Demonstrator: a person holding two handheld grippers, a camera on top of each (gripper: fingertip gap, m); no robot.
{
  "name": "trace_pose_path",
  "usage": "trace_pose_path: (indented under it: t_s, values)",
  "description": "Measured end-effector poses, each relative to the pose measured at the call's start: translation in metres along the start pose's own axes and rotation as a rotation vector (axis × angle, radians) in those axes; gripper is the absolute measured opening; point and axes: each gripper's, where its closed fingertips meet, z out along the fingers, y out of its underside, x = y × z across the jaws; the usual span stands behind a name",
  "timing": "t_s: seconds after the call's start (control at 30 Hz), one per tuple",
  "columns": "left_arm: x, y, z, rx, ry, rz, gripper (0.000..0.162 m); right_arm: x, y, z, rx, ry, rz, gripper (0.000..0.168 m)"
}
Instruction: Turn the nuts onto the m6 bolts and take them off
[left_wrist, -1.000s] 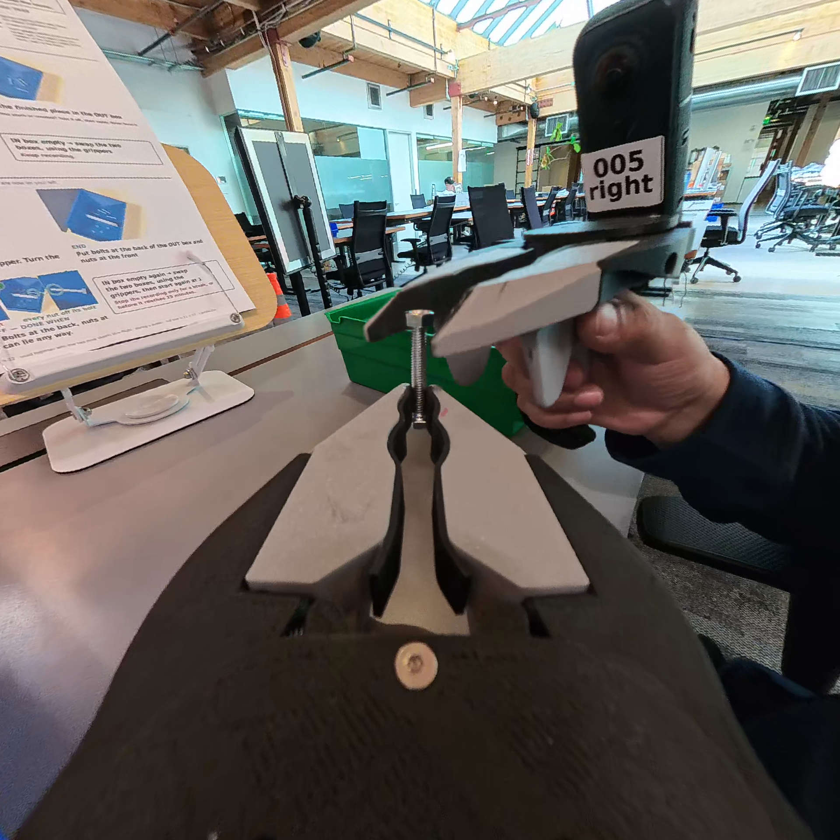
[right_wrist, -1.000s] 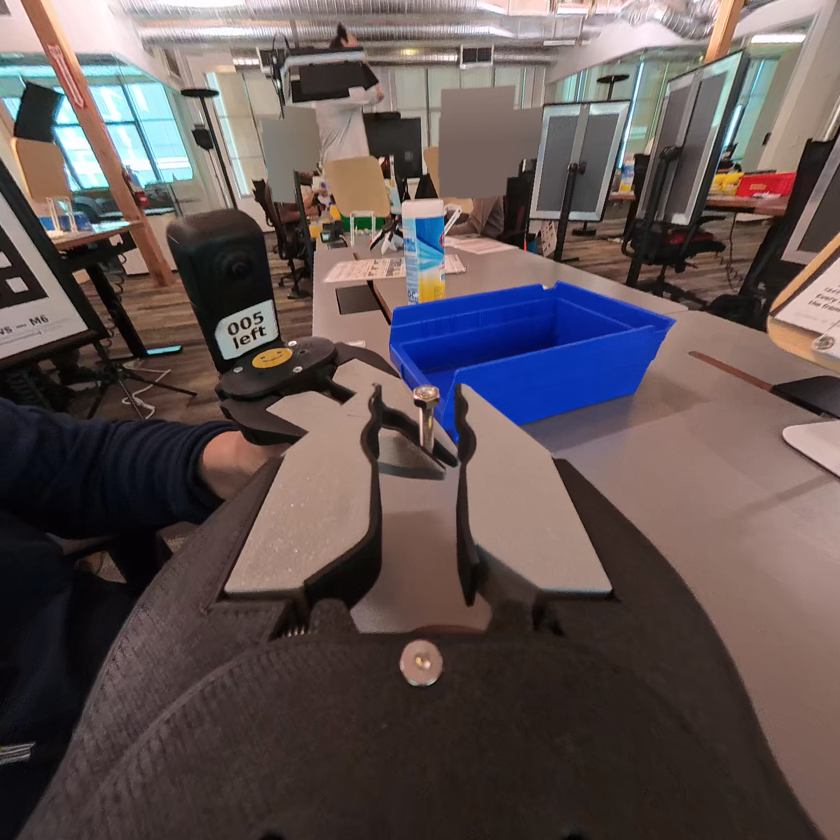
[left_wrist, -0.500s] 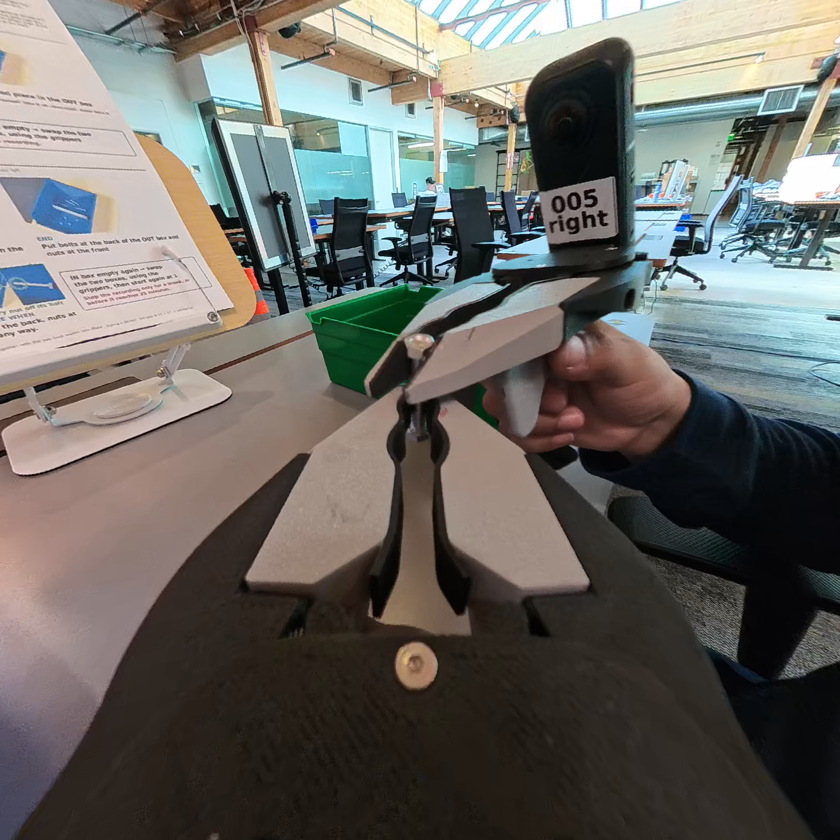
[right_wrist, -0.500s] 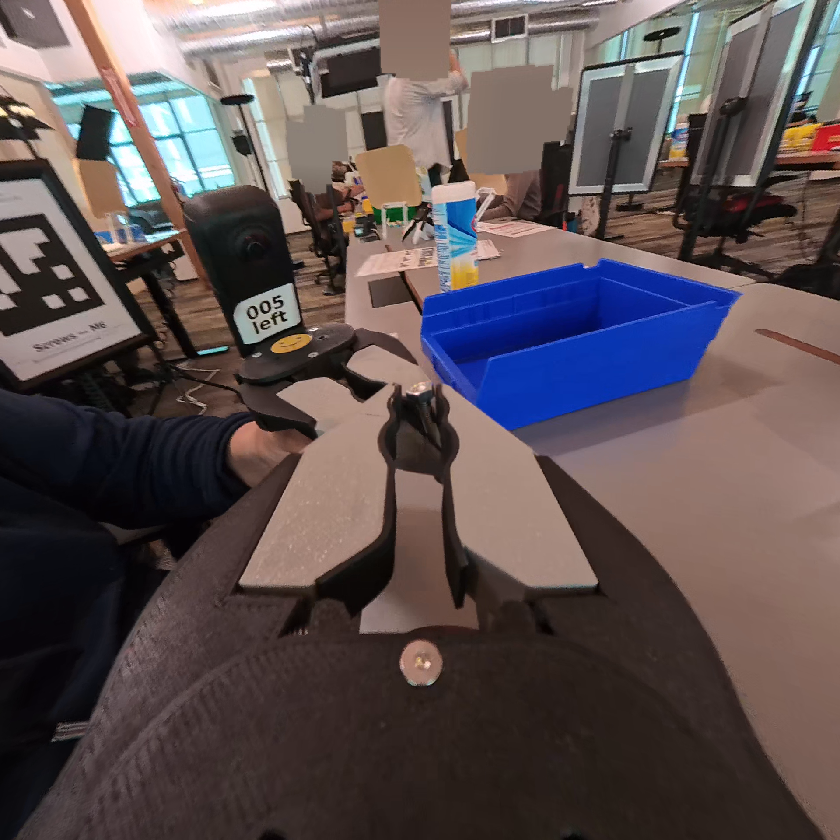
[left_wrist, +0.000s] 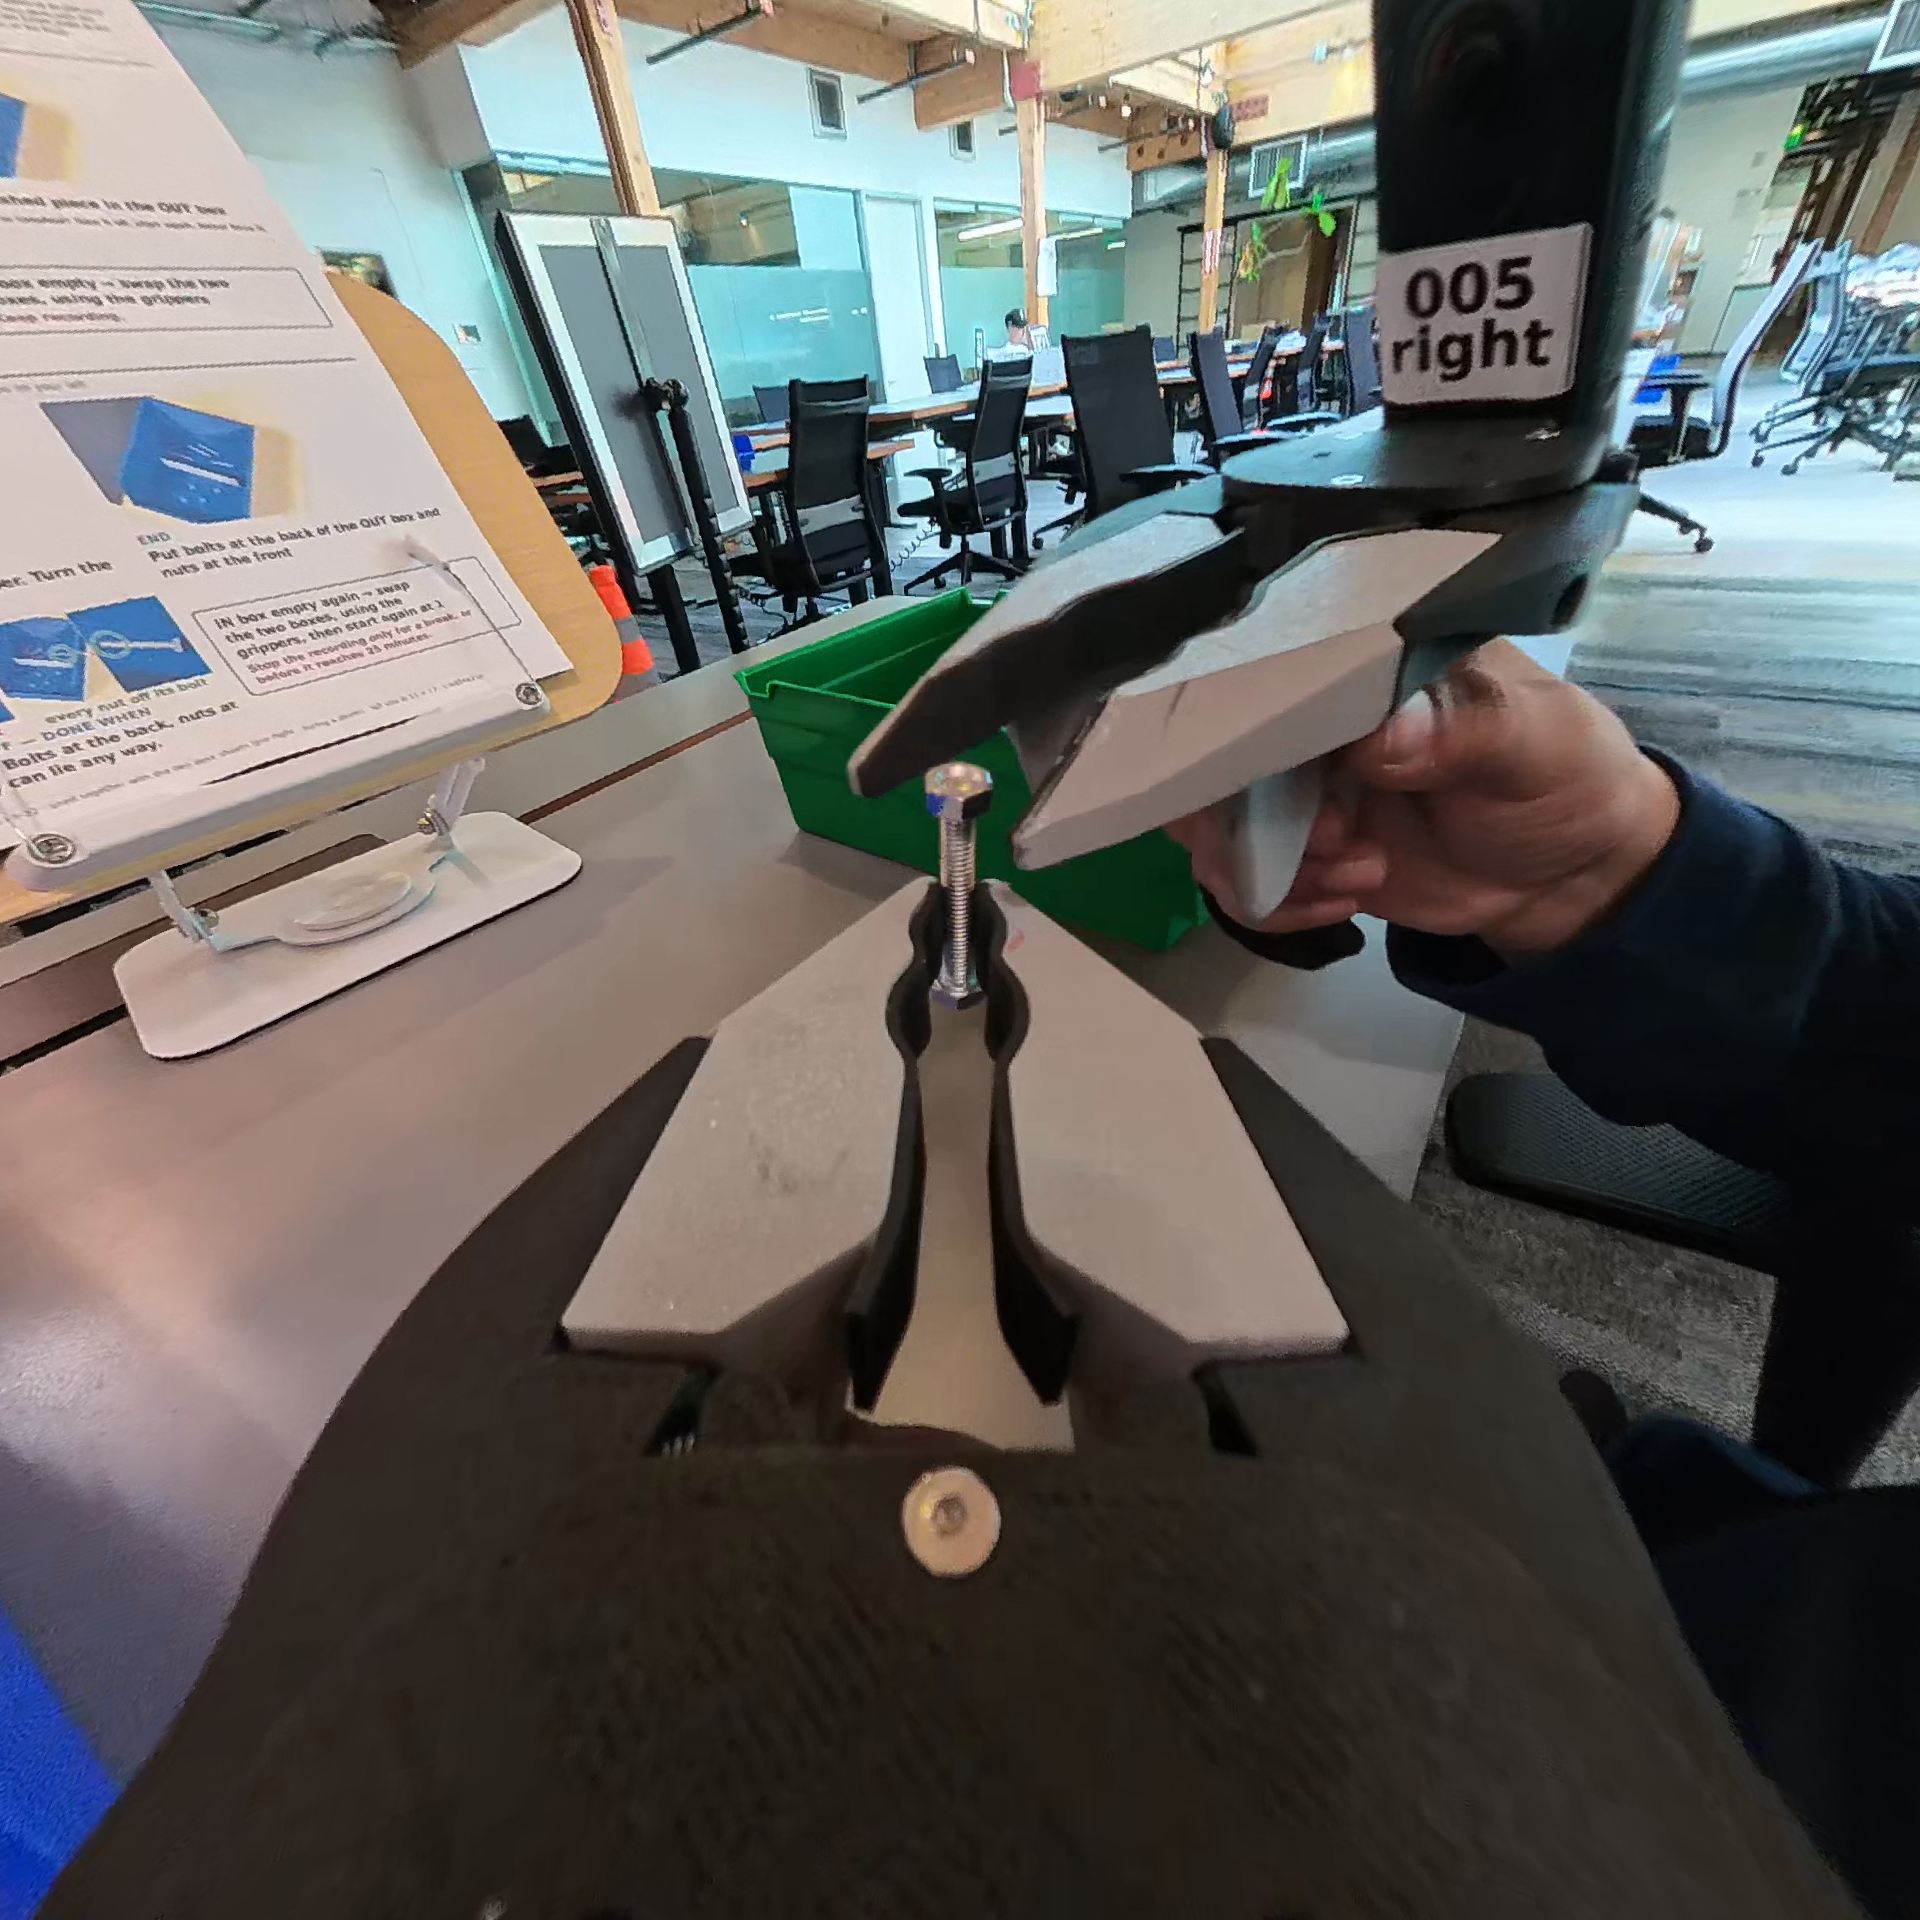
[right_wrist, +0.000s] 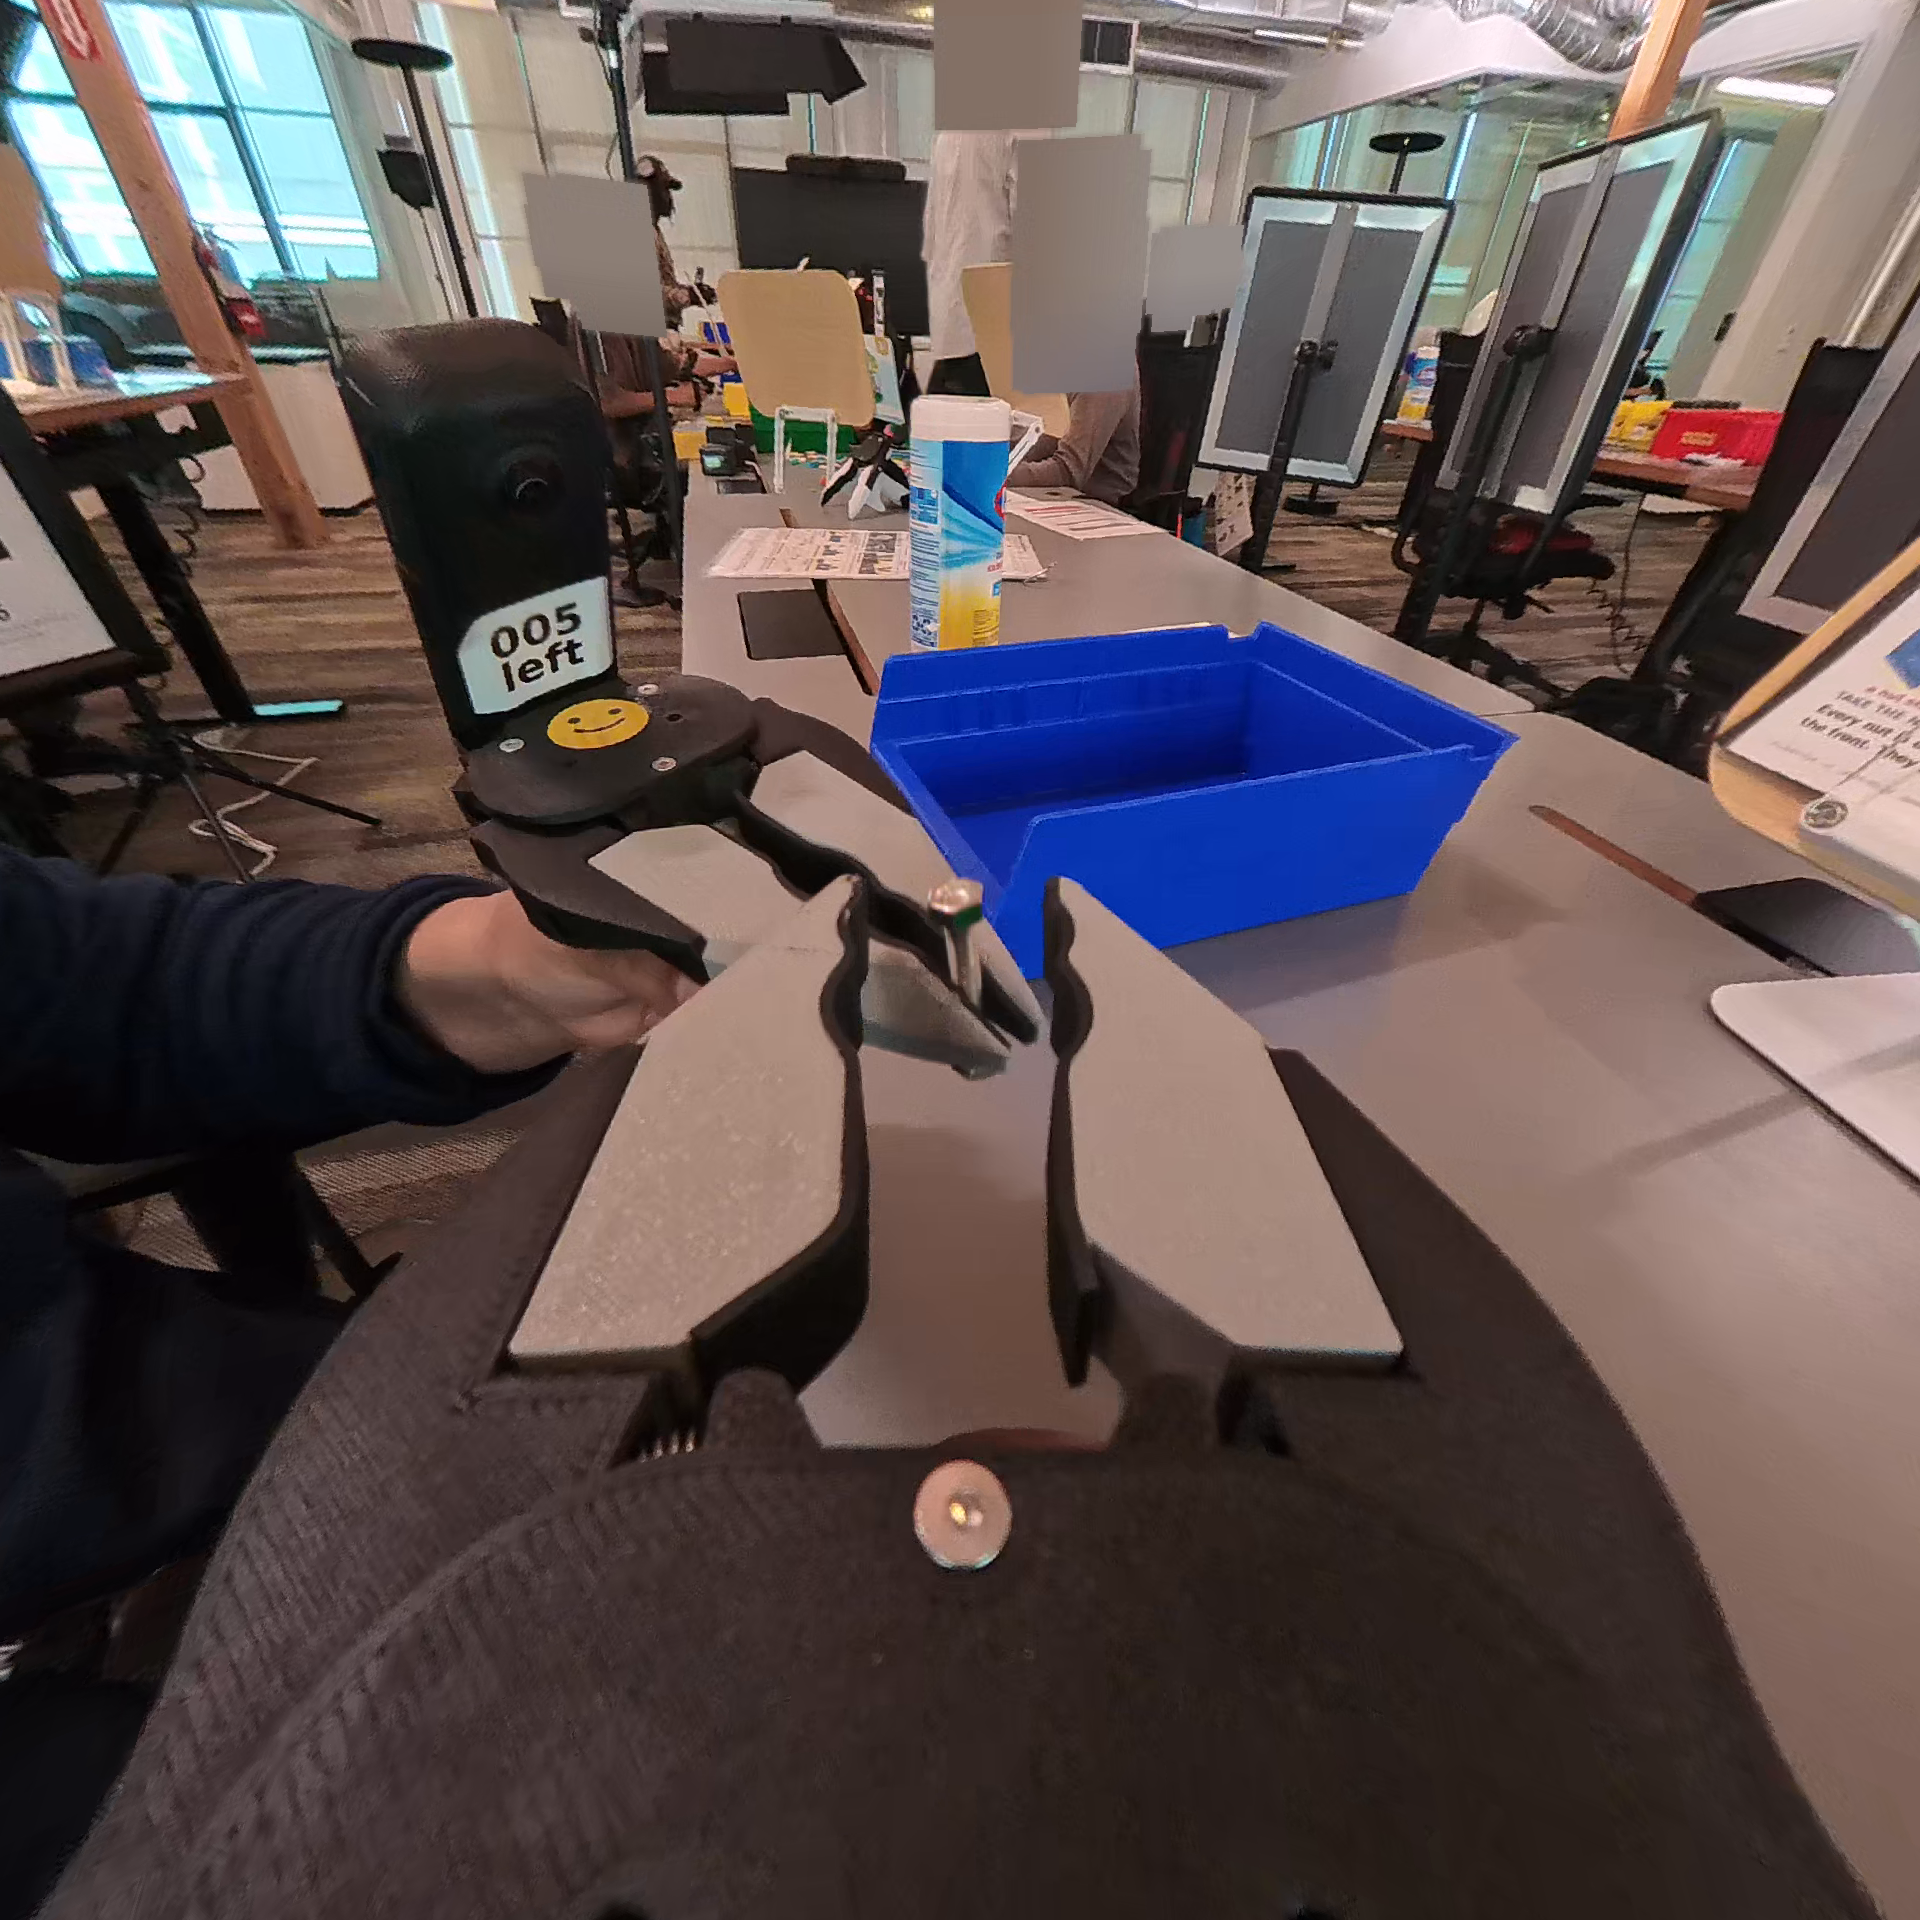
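Between the left tool's (left_wrist: 956, 940) clamped tips we hold the bolt (left_wrist: 958, 883) upright by its nut (left_wrist: 957, 992), while the right tool (right_wrist: 951, 935) has let go of the head and stands apart, regripping for another turn.

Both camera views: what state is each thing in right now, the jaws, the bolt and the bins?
Left gripper: jaws shut on the bolt.
Bolt: upright, head on top, nut at its lower end.
Right gripper: jaws open, beside the bolt head.
Blue bin: looks empty.
Green bin: contents hidden.
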Motion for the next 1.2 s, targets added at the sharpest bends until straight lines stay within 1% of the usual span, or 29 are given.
trace_pose_path:
  t_s: [0.1,0.17,0.3,0.33,0.37,0.43,0.53,0.67,0.77,0.83,1.0,1.07,1.13,1.2]
  values:
    - [0.008,0.003,0.003,-0.021,0.016,0.028,0.003,0.001,0.001,0.003,-0.010,0.047,-0.049,0.029]
    - [0.011,0.001,0.002,-0.017,0.020,0.034,0.003,0.004,0.003,0.003,-0.024,0.066,-0.074,0.025]
    - [-0.002,-0.002,-0.003,-0.001,0.001,-0.008,0.003,0.014,0.001,-0.007,-0.029,0.086,-0.068,0.025]
    - [-0.005,-0.003,-0.004,0.004,-0.001,-0.023,0.003,0.017,-0.002,-0.011,-0.017,0.099,-0.069,0.020]
    - [-0.008,-0.003,-0.005,0.004,-0.006,-0.029,0.003,0.019,-0.005,-0.015,0.002,0.101,-0.067,0.019]
    - [-0.011,-0.004,-0.006,0.004,-0.017,-0.021,0.003,0.014,-0.009,-0.016,0.025,0.064,-0.036,0.021]
    - [-0.008,-0.002,-0.004,-0.004,-0.008,-0.018,0.003,0.004,-0.007,-0.009,0.029,0.020,-0.012,0.023]
    - [-0.003,0.004,0.001,-0.028,-0.007,0.001,0.003,-0.001,0.001,0.004,0.008,0.024,-0.019,0.018]
    - [0.000,0.005,0.002,-0.032,0.001,0.001,0.003,-0.003,0.004,0.008,0.009,0.015,-0.001,0.019]
    - [0.004,0.006,0.003,-0.033,0.011,0.001,0.003,-0.004,0.004,0.010,0.018,0.006,0.013,0.018]
    - [0.015,0.010,0.008,-0.045,0.042,0.007,0.003,-0.006,0.008,0.014,0.013,-0.021,0.030,0.009]
    - [0.015,0.010,0.008,-0.045,0.035,0.012,0.003,-0.006,0.008,0.014,0.012,-0.023,0.036,0.011]
    - [0.012,0.009,0.007,-0.041,0.029,0.004,0.003,-0.003,0.006,0.012,0.019,-0.011,0.038,0.018]
    - [0.008,0.010,0.007,-0.041,0.024,-0.009,0.003,0.001,0.004,0.008,0.026,0.005,0.036,0.020]
